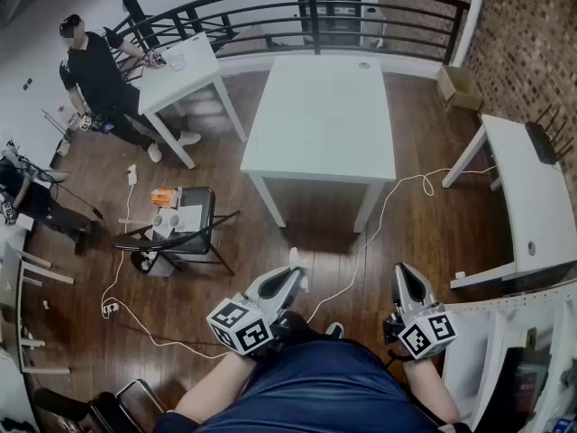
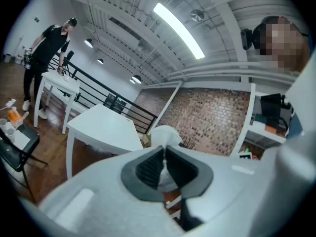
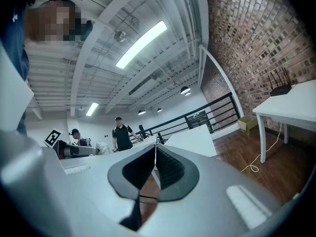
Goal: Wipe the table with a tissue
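- Closest up in the head view, the left gripper (image 1: 290,287) pinches a tissue (image 1: 296,258) just past the person's lap (image 1: 315,377). The right gripper (image 1: 402,276) hangs apart from it. White table (image 1: 320,115) stands well ahead, not reached yet.
- Left gripper view: jaws pressed on a thin fold of tissue, most of it puffing past the tips. My guess, it slips out or tears once dragged hard.
- Right gripper view: jaws pressed together, nothing between them, so no backup if it drops.
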A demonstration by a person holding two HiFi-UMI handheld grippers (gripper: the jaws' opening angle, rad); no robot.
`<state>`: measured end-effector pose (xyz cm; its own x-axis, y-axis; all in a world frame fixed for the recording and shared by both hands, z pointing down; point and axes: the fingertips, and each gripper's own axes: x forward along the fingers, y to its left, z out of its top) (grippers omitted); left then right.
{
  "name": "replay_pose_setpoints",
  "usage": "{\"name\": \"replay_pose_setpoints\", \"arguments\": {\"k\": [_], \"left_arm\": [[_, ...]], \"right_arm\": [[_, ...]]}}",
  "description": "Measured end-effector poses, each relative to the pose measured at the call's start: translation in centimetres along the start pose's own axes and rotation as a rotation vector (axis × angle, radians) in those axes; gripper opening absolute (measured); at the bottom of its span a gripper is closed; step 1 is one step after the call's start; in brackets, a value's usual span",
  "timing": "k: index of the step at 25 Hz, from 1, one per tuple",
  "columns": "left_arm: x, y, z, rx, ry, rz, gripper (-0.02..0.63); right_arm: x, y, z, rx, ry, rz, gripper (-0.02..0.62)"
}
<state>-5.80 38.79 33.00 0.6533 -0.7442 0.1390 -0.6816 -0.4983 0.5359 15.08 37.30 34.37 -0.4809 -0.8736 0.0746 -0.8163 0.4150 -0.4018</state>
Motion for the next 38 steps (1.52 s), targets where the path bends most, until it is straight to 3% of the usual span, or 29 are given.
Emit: {"name": "replay_pose_setpoints", "arguments": {"k": [12, 20, 26, 32, 38], "left_arm": [[8.2, 4.7, 1.7, -0.014, 0.051, -0.07, 0.017], [16.2, 14.9, 6.6, -0.057, 0.094, -0.105, 0.017], [20.1, 22.9, 10.2, -0.097, 0.138, -0.086, 0.017], [23.9, 29.6, 12.9, -0.108, 0.177, -0.013, 0.017], [27.3, 36.9, 12.5, -0.097, 0.212, 0.161, 0.017]], "right_arm": [[5.4, -5.6, 0.5, 0.008, 0.016, -0.113, 0.014], [15.7, -9.7, 2.2, -0.012, 0.05, -0.236, 0.013], [25.0, -10.1, 2.5, -0.025, 0.138, -0.258, 0.013], [34.0, -11.2, 3.0, -0.06, 0.203, -0.223, 0.012], [40.5, -15.0, 1.0, -0.085, 0.26, -0.155, 0.012]]}}
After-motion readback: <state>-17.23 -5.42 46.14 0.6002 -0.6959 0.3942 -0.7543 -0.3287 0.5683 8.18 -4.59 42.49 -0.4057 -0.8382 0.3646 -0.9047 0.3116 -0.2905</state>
